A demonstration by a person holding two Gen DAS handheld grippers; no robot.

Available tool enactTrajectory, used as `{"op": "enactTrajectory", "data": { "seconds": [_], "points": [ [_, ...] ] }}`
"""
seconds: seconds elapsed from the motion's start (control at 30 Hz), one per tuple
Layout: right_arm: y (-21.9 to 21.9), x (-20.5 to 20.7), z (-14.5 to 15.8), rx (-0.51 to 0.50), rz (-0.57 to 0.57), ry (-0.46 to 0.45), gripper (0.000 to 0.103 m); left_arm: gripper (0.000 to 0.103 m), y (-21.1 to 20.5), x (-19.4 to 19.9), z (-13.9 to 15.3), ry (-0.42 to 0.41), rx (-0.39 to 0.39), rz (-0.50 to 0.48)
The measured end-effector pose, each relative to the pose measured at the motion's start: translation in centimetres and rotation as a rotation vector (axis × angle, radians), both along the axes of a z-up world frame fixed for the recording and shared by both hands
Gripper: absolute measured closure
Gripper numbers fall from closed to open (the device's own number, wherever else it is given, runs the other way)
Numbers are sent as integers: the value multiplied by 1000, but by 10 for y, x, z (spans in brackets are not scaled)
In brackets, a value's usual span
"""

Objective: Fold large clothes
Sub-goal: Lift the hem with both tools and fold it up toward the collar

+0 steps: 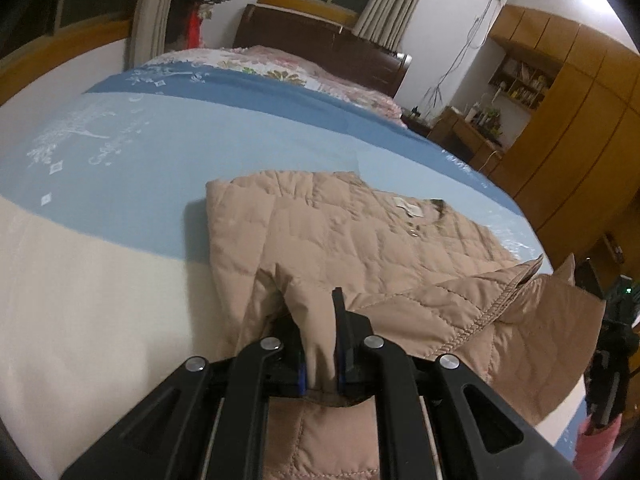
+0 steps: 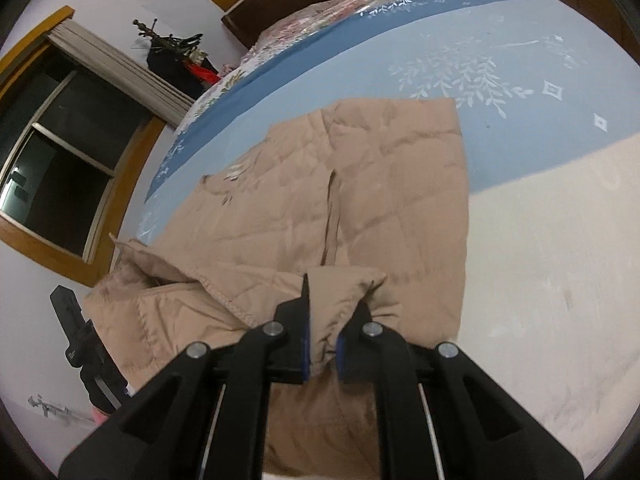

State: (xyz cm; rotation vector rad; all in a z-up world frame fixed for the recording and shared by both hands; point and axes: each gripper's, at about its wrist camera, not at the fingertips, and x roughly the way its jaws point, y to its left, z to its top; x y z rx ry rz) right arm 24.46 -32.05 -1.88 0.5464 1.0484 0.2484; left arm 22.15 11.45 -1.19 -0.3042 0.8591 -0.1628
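Both tongs (image 1: 320,320) (image 2: 332,308) apparently pinch the jacket's (image 1: 360,232) near hem, lifted off the bed (image 1: 120,160)

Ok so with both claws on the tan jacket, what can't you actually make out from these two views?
- Left wrist view: the hem of the tan jacket nearest the camera is hidden under the left claw and its black frame.
- Right wrist view: the same near edge runs behind the right claw.
- Jacket label: too small to read.
- Shelf items: too small and far off.
- Jacket's underside: hidden against the bedspread.
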Motion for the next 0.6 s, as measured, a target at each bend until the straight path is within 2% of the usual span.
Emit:
{"op": "enactTrajectory", "data": {
  "seconds": [0.23, 0.4, 0.47, 0.6],
  "points": [
    [3, 34, -15, -36, 14, 45, 93, 91, -2, 45, -30, 88, 16, -8],
    [1, 32, -9, -16, 44, 51, 84, 88, -2, 53, -32, 108, 9, -40],
    [-5, 28, -3, 14, 50, 51, 76, 86, 4, 52, -27, 119, -38, -52],
    [-18, 13, 15, 51, 59, 26, 62, 82, 24, 45, -16, 133, -184, -67]
  ]
}}
